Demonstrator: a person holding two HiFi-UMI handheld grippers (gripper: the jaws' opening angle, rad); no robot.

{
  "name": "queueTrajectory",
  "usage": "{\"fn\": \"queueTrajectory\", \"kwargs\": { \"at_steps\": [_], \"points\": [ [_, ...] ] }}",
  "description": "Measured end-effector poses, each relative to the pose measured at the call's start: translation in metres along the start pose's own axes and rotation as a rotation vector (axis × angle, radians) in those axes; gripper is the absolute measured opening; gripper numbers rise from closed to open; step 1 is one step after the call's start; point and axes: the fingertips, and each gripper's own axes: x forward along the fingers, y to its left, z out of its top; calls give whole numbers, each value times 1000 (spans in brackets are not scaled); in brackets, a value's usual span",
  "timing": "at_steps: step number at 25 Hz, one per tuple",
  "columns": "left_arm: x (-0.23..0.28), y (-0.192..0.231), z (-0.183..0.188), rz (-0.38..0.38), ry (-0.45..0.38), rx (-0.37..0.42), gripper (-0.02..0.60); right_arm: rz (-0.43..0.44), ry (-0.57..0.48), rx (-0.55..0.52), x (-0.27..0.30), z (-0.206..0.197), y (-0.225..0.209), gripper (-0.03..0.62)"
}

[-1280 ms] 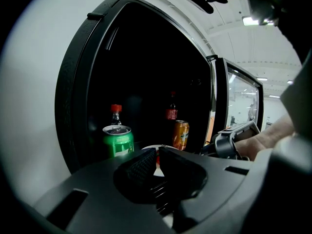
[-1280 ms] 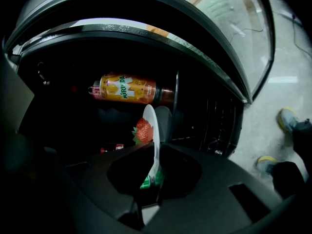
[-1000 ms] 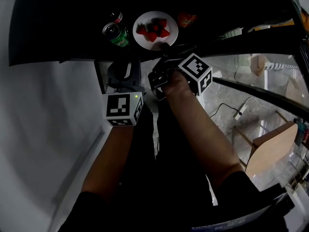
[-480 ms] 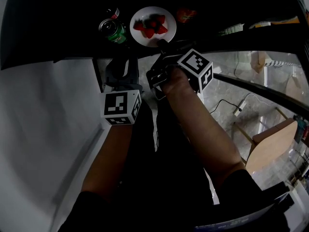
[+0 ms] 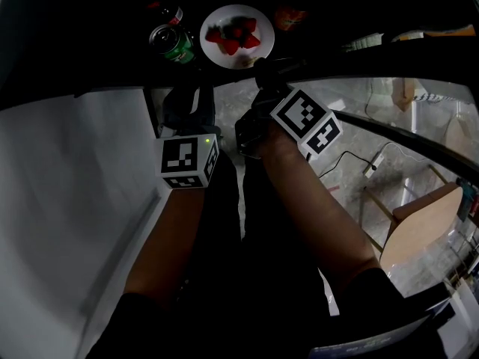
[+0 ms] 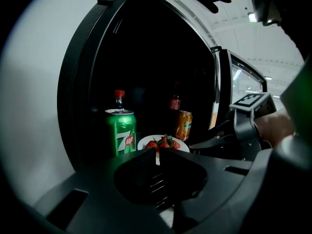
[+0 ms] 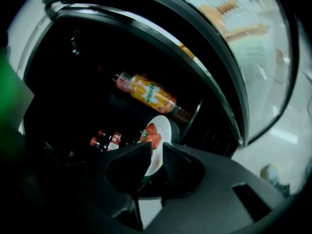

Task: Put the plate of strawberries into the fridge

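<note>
- The round white plate (image 5: pixel 217 19) held red strawberries (image 5: pixel 232 37). It sat inside the dark fridge (image 5: pixel 90 43), just beside a green can (image 5: pixel 174 45).
- The right gripper (image 7: pixel 157 147) pinched the plate's near rim between its jaws. The left gripper (image 6: pixel 157 152) had its jaws drawn together on nothing.
- The left gripper view showed an upright orange can (image 6: pixel 184 125) and a red-capped bottle (image 6: pixel 119 99) behind the plate. Only the right gripper view showed an orange-labelled bottle (image 7: pixel 148 94).
- The green can looked glossy, and the jaws were matte black with ribbed inner faces.
</note>
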Motion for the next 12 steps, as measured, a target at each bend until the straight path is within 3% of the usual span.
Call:
{"fn": "queueTrajectory", "kwargs": {
  "at_steps": [6,10,12],
  "points": [
    [8,-4,-7,-4,-1,16,6,30,-59,-605,-4,7,14,54],
    [13,-5,-14,-5,10,22,8,56,-70,-905,-5,-4,16,54],
    [15,-5,-16,-3,9,18,8,66,-63,-1001,-5,-11,14,54]
  ]
}}
